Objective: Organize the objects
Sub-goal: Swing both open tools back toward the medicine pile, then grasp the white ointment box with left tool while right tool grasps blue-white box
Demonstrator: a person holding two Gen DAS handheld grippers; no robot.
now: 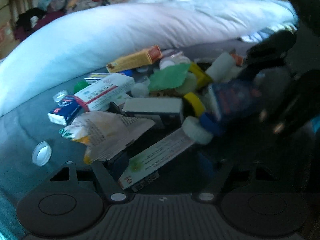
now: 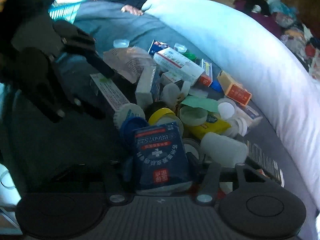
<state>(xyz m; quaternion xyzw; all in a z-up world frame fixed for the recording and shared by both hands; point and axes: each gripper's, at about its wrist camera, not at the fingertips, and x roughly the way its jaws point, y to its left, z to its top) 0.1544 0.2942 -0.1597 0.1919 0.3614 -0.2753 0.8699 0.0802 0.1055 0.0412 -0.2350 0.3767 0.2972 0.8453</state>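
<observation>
Dim bluish light, deep foreground shadow, motion blur, fisheye bending at edges.

The one text that reads clearly stands on the dark blue packet (image 2: 160, 156) lying between the right fingers, seen upside down in the right wrist view: a row of white digits, "8860752" with a further digit or two too blurred to settle. Below the digits sit a small white cross emblem and an arc of white Chinese characters, too soft to make out, and a red square seal with white characters marks the end nearest the fingers. The long white box (image 1: 158, 158) ahead of the left fingers carries lines of small print and a barcode, none legible. The orange box (image 2: 235, 89) further beyond the right fingers shows a red panel with unreadable markings.
</observation>
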